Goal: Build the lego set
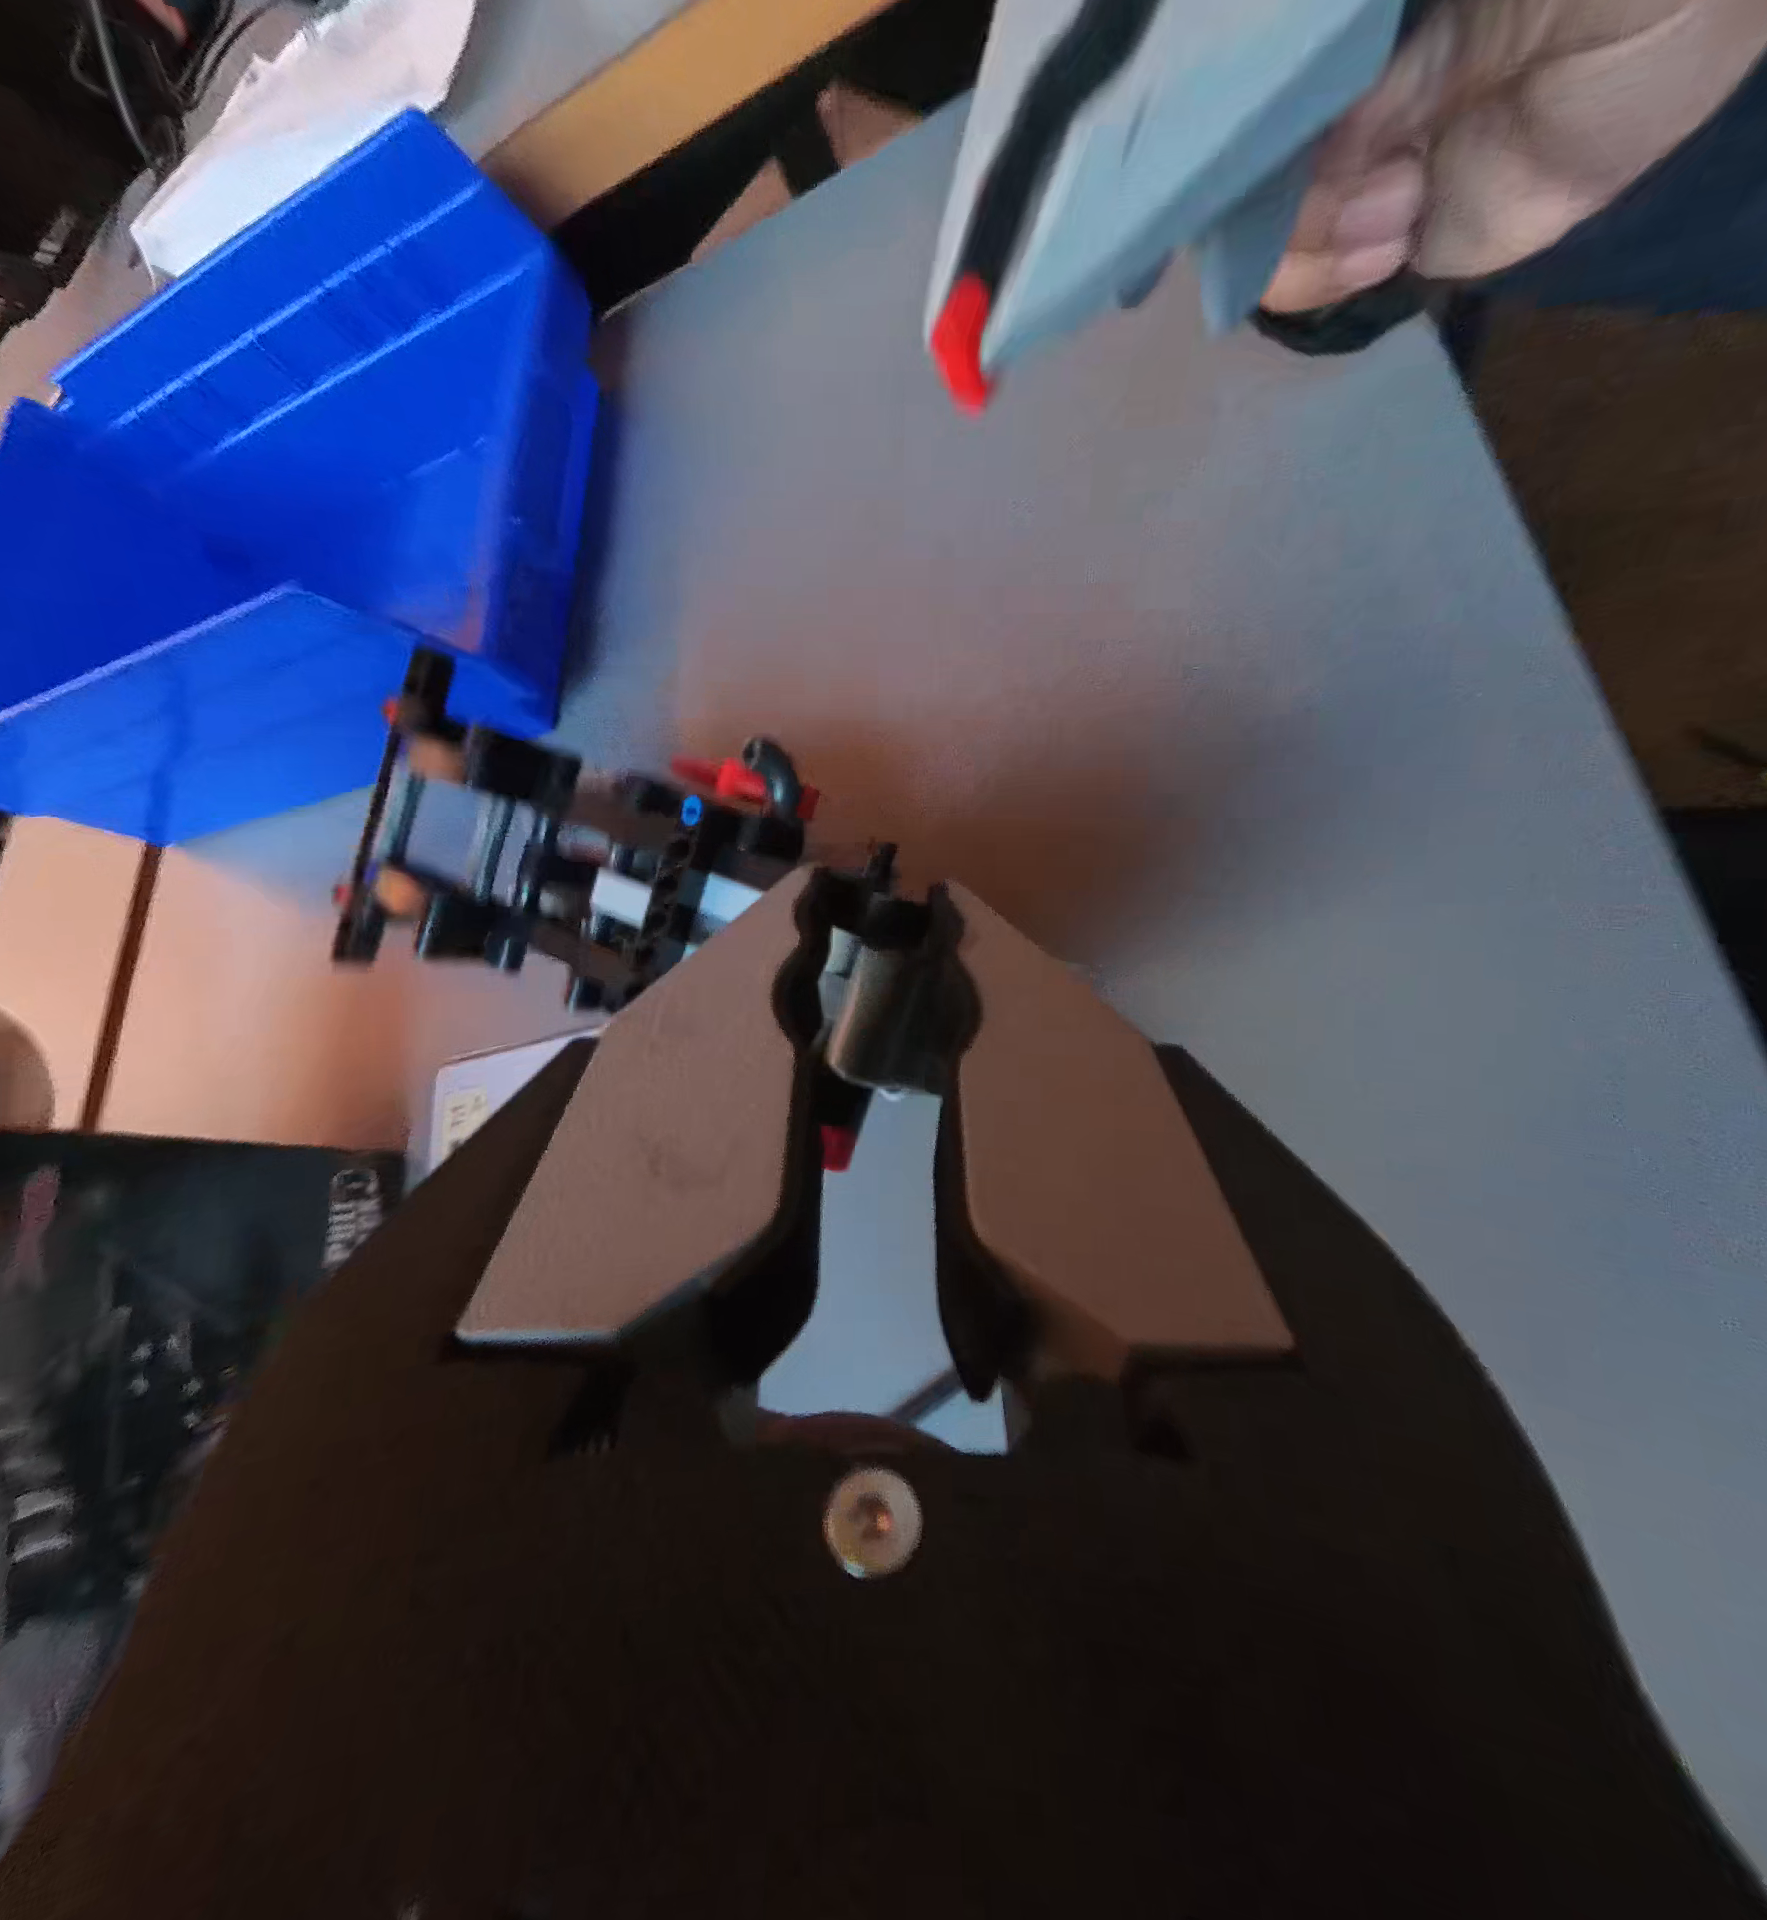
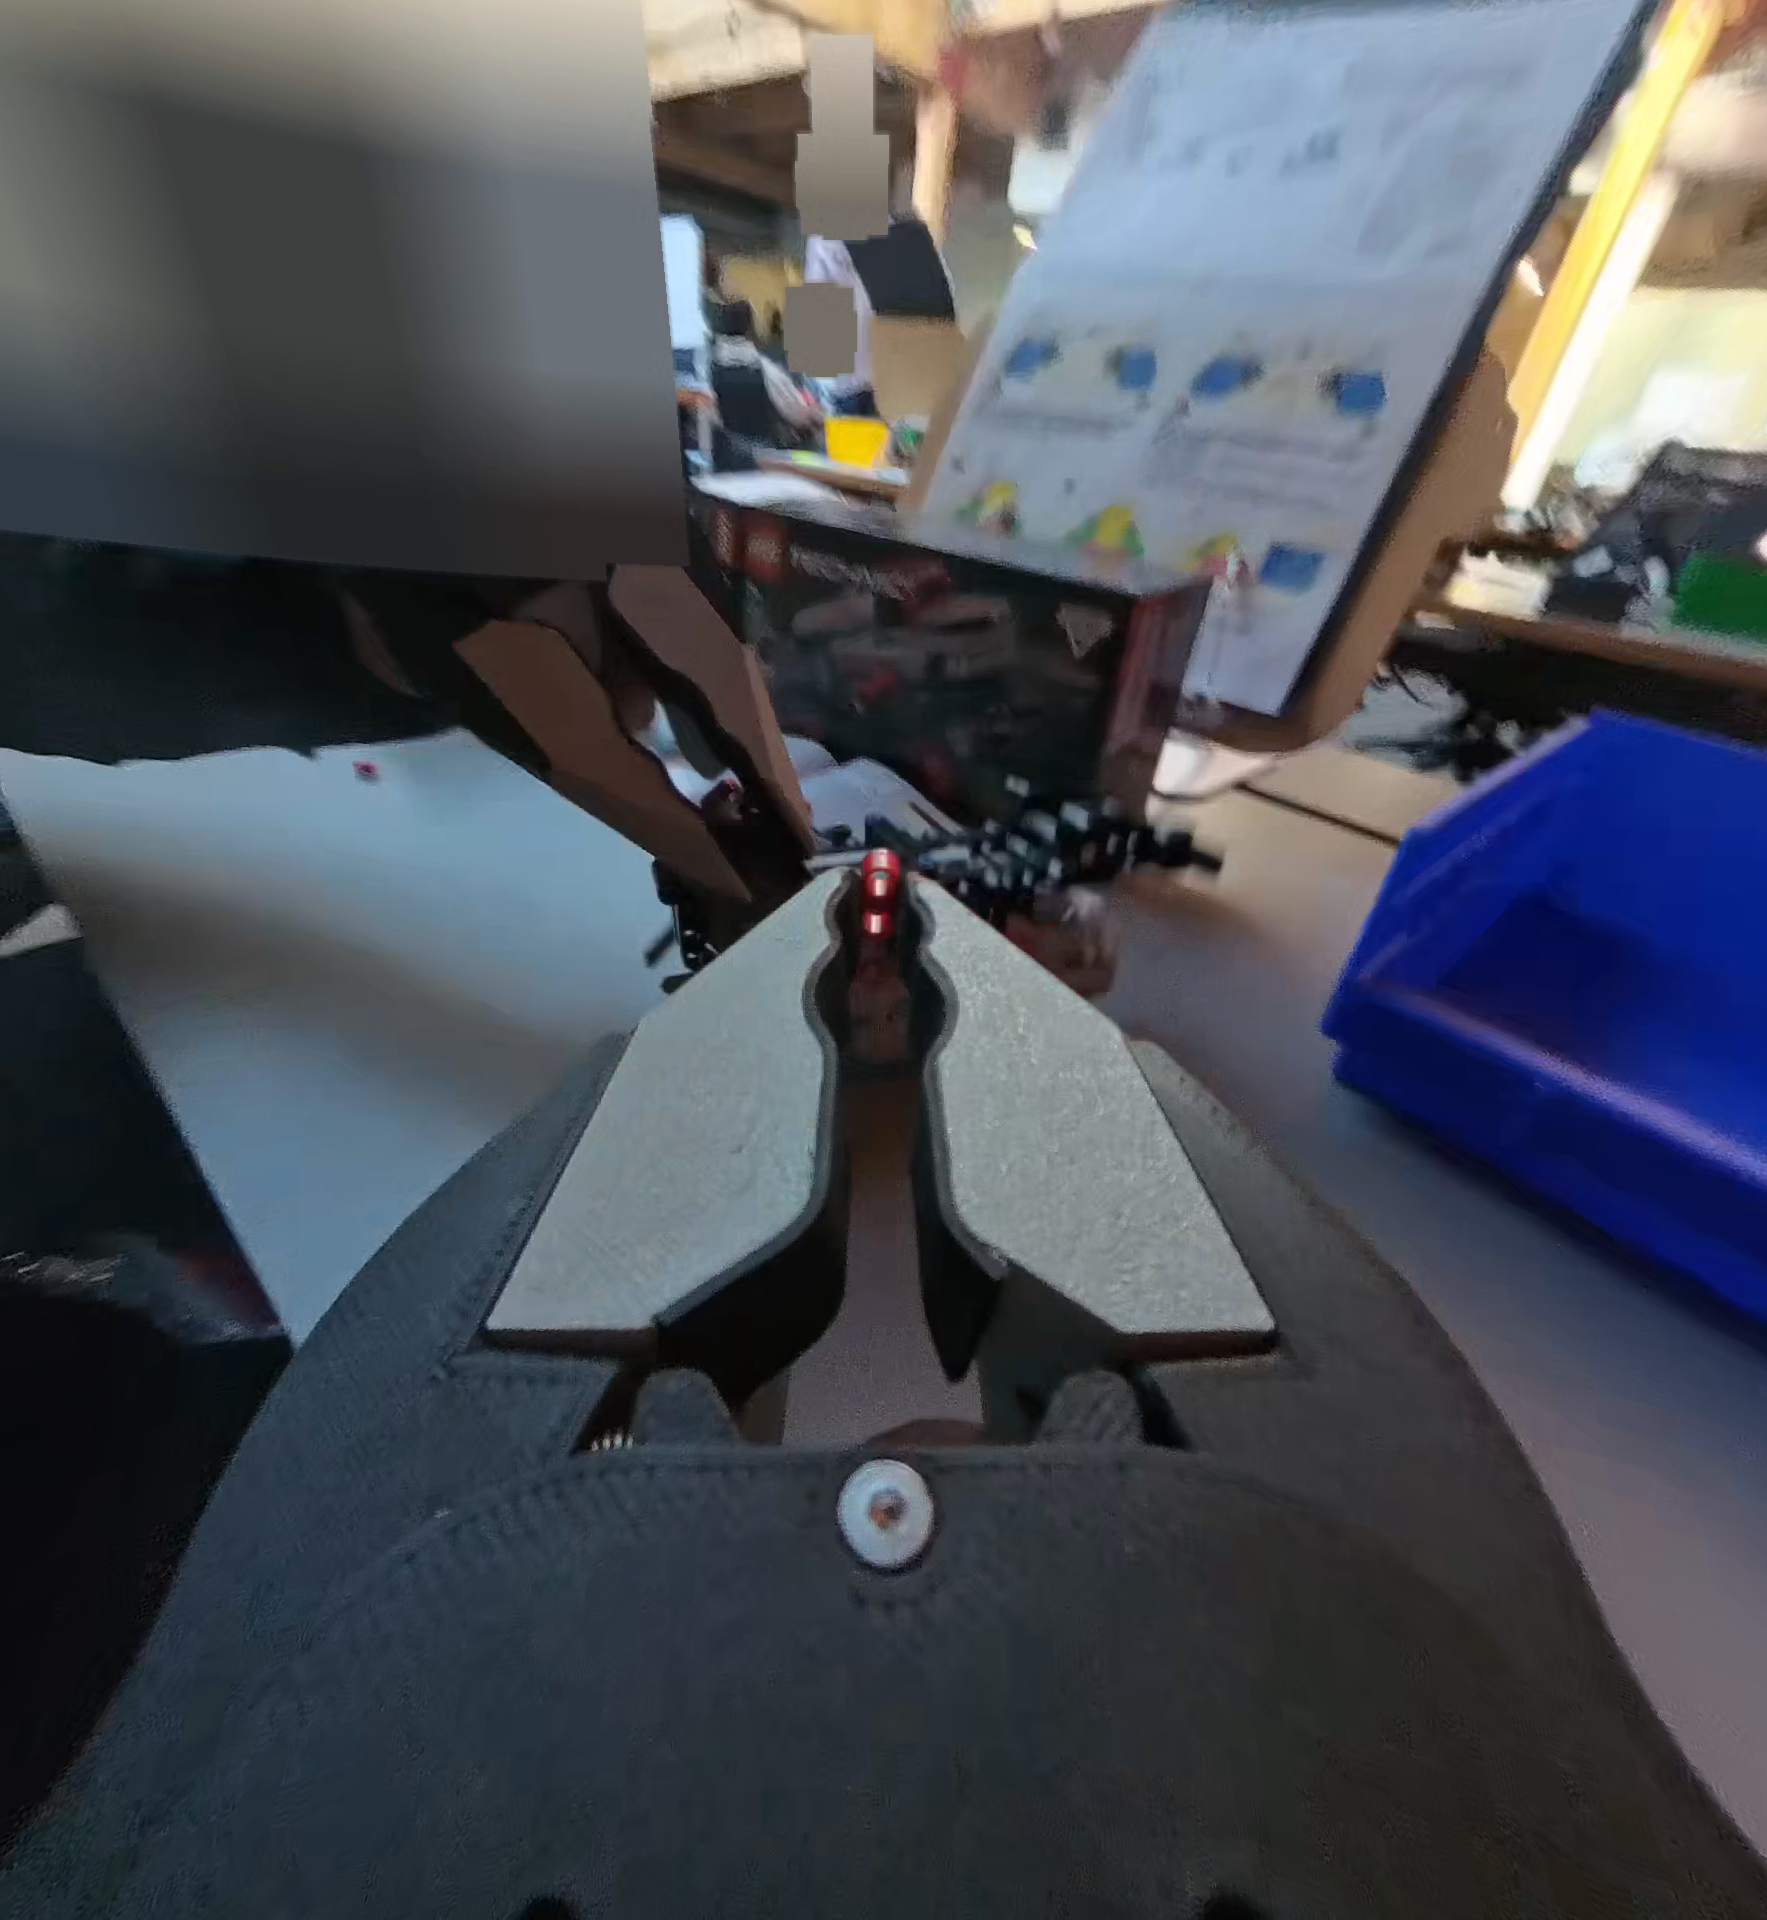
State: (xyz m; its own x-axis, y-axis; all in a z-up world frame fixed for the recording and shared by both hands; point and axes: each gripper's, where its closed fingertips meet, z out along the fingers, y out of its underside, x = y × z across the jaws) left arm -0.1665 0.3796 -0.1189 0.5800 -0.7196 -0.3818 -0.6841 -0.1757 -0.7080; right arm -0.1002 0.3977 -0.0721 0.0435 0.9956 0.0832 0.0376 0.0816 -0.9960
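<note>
In the left wrist view, the left gripper (image 1: 874, 914), with flat matte plates and scalloped black tips, is clamped on a small dark cylindrical plastic piece (image 1: 871, 1013) above the smooth grey table (image 1: 1222, 831), near the black beam-framed lego assembly (image 1: 557, 862) beside a glossy blue plastic bin (image 1: 266, 499). In the right wrist view, the right gripper (image 2: 879, 909), grainy grey-plated, pinches a small ribbed red plastic pin (image 2: 879, 891) at its nearly closed tips, just in front of the assembly.

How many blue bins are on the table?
2, I think: blue bins nested or stacked together beside the black lego build, at the table's far side. The right wrist view shows them too. More may be hidden.
</note>
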